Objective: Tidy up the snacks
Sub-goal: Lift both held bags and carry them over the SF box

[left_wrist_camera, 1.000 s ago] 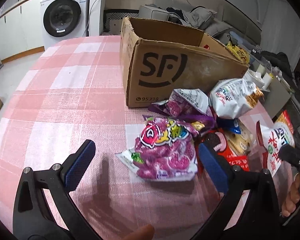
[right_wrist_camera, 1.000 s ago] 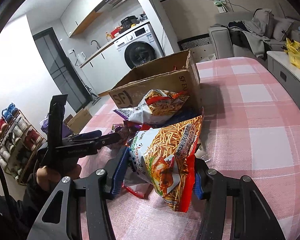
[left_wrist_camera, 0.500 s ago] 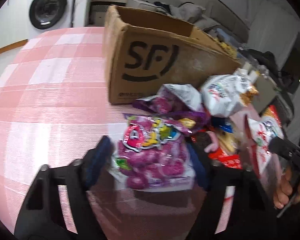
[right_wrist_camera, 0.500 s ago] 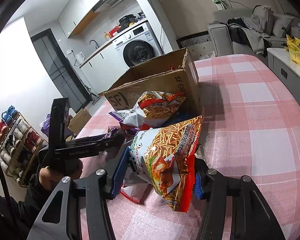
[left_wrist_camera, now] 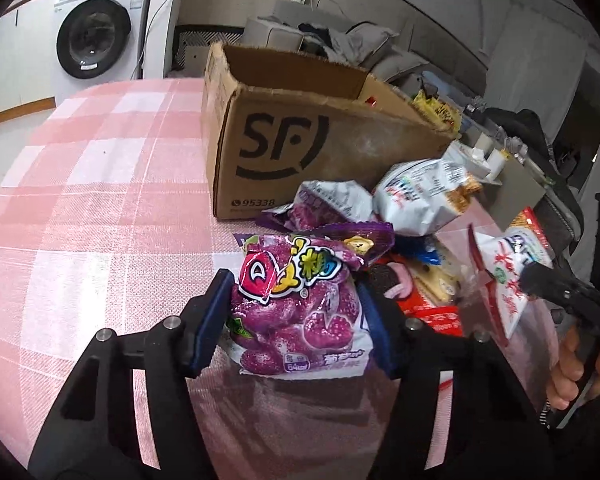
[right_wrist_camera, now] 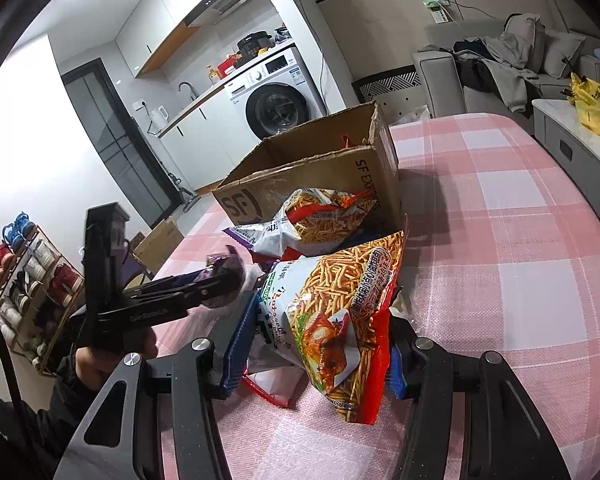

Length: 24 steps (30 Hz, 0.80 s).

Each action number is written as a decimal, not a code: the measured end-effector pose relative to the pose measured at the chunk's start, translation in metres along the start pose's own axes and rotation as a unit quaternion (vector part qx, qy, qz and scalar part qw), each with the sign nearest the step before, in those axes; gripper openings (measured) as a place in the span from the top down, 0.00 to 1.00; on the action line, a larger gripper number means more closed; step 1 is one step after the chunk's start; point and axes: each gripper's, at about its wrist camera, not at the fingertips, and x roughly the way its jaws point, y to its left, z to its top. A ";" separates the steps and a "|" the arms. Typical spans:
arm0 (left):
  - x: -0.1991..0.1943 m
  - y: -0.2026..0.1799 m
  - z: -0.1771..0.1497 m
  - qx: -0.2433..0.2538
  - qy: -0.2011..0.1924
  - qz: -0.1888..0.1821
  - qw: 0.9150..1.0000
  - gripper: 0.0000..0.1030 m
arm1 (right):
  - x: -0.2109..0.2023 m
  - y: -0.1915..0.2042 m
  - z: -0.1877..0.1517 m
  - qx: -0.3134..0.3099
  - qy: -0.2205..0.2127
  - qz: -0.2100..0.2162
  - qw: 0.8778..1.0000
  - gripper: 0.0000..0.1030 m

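My left gripper (left_wrist_camera: 294,320) is shut on a purple candy bag (left_wrist_camera: 300,300) and holds it a little above the pink checked tablecloth (left_wrist_camera: 100,200). My right gripper (right_wrist_camera: 318,344) is shut on a red and white bag of fried sticks (right_wrist_camera: 340,320), held upright over the cloth. The open SF cardboard box (left_wrist_camera: 300,140) stands behind the snack pile; it also shows in the right wrist view (right_wrist_camera: 320,176). More snack bags (left_wrist_camera: 420,196) lie in front of the box. The left gripper shows from the side in the right wrist view (right_wrist_camera: 220,280).
A second bag of sticks (right_wrist_camera: 316,216) leans against the box. A purple and white bag (left_wrist_camera: 332,204) and red packets (left_wrist_camera: 432,308) lie in the pile. A washing machine (left_wrist_camera: 96,36), a sofa (right_wrist_camera: 500,68) and a shoe rack (right_wrist_camera: 28,280) stand around the table.
My left gripper moved forward over the purple candy bag, closed on it and lifted it. My right gripper kept its hold on the sticks bag and barely moved.
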 end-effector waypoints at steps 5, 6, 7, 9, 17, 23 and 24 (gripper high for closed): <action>-0.022 -0.002 0.000 -0.002 -0.021 0.000 1.000 0.43 | -0.003 0.003 0.004 0.001 -0.009 -0.003 1.000 0.46; -0.027 -0.004 -0.002 -0.001 -0.024 0.000 1.000 0.43 | -0.005 0.004 0.005 0.000 -0.012 -0.004 1.000 0.46; -0.033 -0.006 -0.001 0.000 -0.030 0.002 1.000 0.43 | -0.006 0.005 0.006 -0.002 -0.015 -0.003 1.000 0.46; -0.041 -0.009 0.000 0.001 -0.039 0.004 0.999 0.43 | -0.009 0.008 0.009 -0.005 -0.020 -0.004 1.000 0.46; -0.084 -0.024 0.013 0.006 -0.072 0.011 0.997 0.43 | -0.023 0.019 0.029 -0.015 -0.039 -0.010 0.999 0.46; -0.111 -0.035 0.029 0.011 -0.096 0.019 0.995 0.43 | -0.029 0.021 0.052 -0.017 -0.058 -0.015 0.998 0.46; -0.114 -0.037 0.032 0.012 -0.098 0.021 0.995 0.43 | -0.030 0.021 0.055 -0.015 -0.061 -0.015 0.998 0.46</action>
